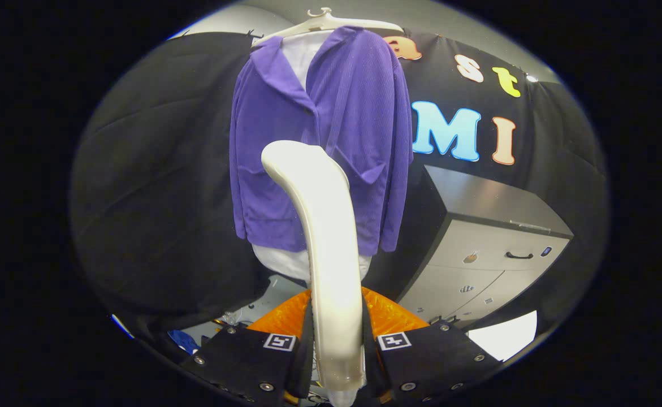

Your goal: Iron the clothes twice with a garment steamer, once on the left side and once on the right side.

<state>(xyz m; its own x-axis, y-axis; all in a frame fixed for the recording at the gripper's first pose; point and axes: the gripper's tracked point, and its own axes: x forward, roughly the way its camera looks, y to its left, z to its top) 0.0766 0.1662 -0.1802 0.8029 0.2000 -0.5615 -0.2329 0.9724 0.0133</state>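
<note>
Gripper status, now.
Gripper: shut on the cream, curved plastic garment steamer, both fingers pressing its handle; its head points at the hanging purple knit cardigan.

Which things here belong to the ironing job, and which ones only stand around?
For the job: garment steamer, clamped between the tongs; purple jacket on white hanger.
Standing around: grey drawer cabinet; white garment under the jacket.
</note>
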